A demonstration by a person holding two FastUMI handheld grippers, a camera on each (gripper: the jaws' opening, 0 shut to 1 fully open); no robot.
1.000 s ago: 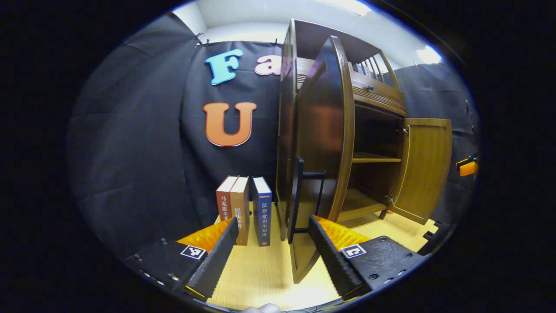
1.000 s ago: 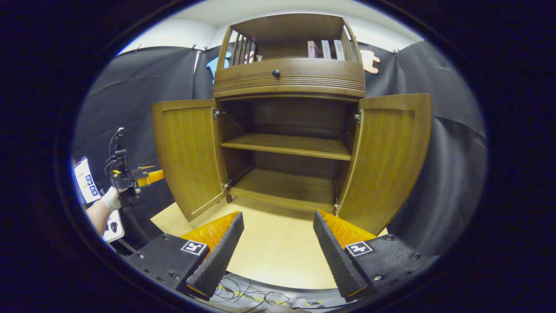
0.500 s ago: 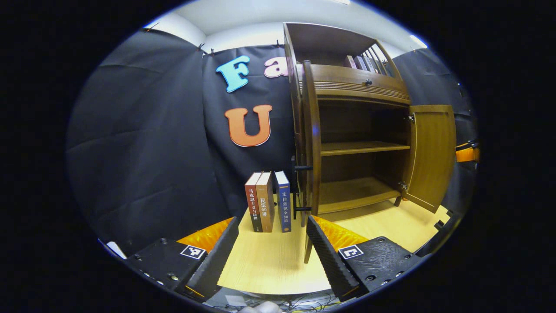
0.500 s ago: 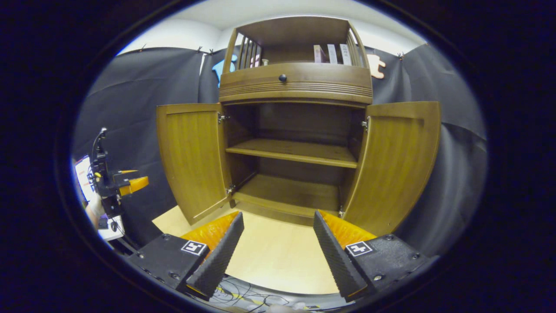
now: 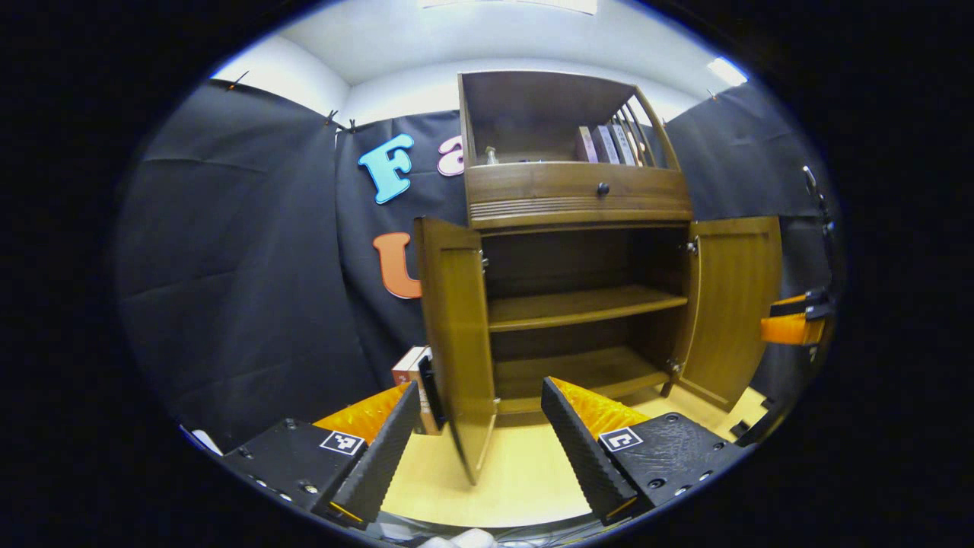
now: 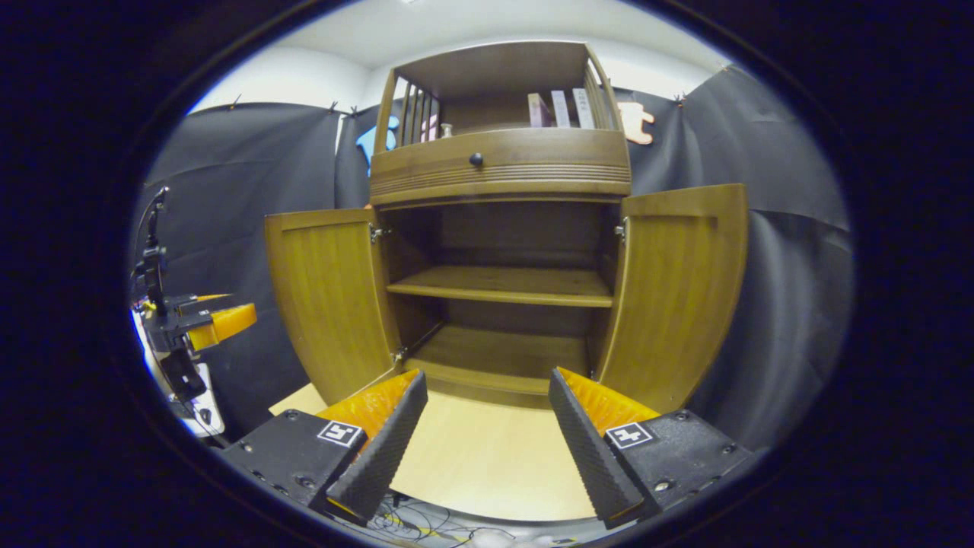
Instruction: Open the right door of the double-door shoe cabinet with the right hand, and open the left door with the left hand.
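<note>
In front of the shoe cabinet [image 6: 502, 228] we see both grippers' fingers spread wide, empty; left gripper view adds books [image 5: 411, 373] behind the left door [image 5: 456, 335].

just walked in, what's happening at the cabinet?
A person is working a wooden shoe cabinet with a handheld gripper in each hand. Both doors stand open: the left door and the right door are swung wide, showing two bare shelves. The left gripper and the right gripper hang in front with jaws apart, holding nothing. The opening looks done.
</note>
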